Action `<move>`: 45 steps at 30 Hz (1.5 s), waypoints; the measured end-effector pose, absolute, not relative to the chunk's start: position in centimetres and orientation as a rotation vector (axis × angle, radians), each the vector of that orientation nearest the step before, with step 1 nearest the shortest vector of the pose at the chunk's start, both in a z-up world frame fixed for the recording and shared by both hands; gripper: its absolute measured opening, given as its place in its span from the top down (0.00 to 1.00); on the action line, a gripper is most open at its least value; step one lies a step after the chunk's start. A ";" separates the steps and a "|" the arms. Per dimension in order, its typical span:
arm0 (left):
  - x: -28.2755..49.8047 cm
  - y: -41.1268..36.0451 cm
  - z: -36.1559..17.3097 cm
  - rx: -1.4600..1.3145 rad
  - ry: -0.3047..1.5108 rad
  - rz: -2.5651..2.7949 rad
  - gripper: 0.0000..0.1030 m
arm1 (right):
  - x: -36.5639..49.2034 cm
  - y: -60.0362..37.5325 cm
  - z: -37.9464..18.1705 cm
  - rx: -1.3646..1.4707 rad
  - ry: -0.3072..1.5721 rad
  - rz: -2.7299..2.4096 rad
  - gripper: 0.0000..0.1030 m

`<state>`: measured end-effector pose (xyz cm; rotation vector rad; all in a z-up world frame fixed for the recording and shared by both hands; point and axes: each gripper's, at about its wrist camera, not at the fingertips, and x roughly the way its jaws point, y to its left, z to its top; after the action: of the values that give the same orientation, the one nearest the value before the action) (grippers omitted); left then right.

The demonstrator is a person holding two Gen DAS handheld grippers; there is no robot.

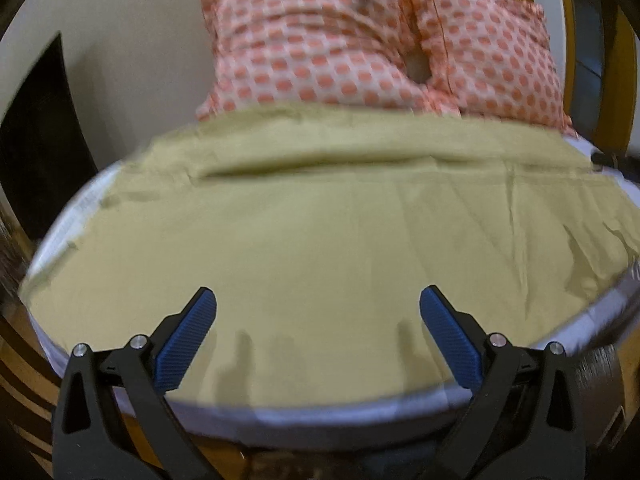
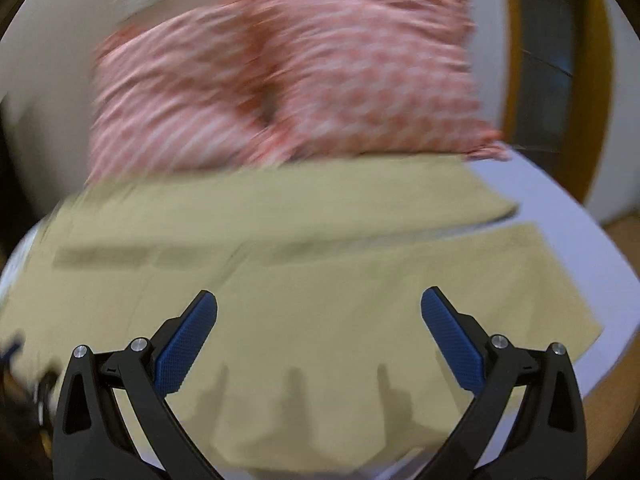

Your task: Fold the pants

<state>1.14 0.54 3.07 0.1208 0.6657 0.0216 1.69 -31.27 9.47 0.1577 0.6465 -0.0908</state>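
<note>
Khaki pants (image 1: 320,220) lie spread flat across a white bed, and they also show in the right wrist view (image 2: 312,280), where the two leg ends (image 2: 520,240) lie apart at the right. My left gripper (image 1: 318,300) is open and empty, hovering over the near part of the cloth. My right gripper (image 2: 319,300) is open and empty, over the near edge of the pants. Neither gripper touches the cloth that I can see.
Two orange-dotted pillows (image 1: 360,40) lean at the far side of the bed, just behind the pants; they also show in the right wrist view (image 2: 288,72). The white mattress edge (image 1: 320,420) runs near the left gripper. Bare white sheet (image 2: 580,248) lies at the right. A dark doorway (image 1: 36,132) stands left.
</note>
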 end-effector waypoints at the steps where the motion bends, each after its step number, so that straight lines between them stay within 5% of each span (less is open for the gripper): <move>1: 1.4 0.7 3.7 0.108 0.643 0.015 0.02 | 3.8 -32.8 10.2 0.194 0.659 -0.126 0.01; 3: 1.8 1.0 4.7 0.081 0.615 -0.002 0.02 | 9.3 -36.3 10.8 0.286 0.703 -0.220 0.07; 4: 2.3 1.2 5.1 0.062 0.601 -0.011 0.02 | 12.4 -38.1 10.6 0.337 0.734 -0.269 0.22; 6: 3.2 1.3 5.6 0.046 0.590 -0.020 0.02 | 17.8 -41.3 9.3 0.443 0.804 -0.363 0.37; 18: 6.4 2.9 4.6 0.049 0.625 0.019 0.02 | 33.9 -46.3 3.2 0.547 0.922 -0.719 0.38; 24: 6.9 3.4 3.9 0.024 0.651 -0.002 0.02 | 33.5 -46.5 1.5 0.429 0.800 -0.664 0.85; 27: 6.6 3.9 4.1 -0.009 0.655 -0.027 0.02 | 31.9 -48.6 0.8 0.589 0.745 -0.579 0.95; 37: 3.2 7.6 6.3 -0.151 0.535 -0.021 0.02 | 13.2 -53.7 3.3 0.904 0.375 -0.136 0.96; 42: 3.7 8.4 7.9 -0.146 0.496 -0.013 0.02 | 1.4 -48.7 2.6 0.923 0.480 -0.122 0.95; 45: 5.0 9.0 8.9 -0.175 0.485 -0.062 0.02 | 0.8 -48.6 0.6 1.004 0.591 -0.110 0.83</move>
<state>5.02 9.04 8.92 -0.1752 0.4854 -0.0616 0.77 -48.57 0.58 1.0045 0.5905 -0.1096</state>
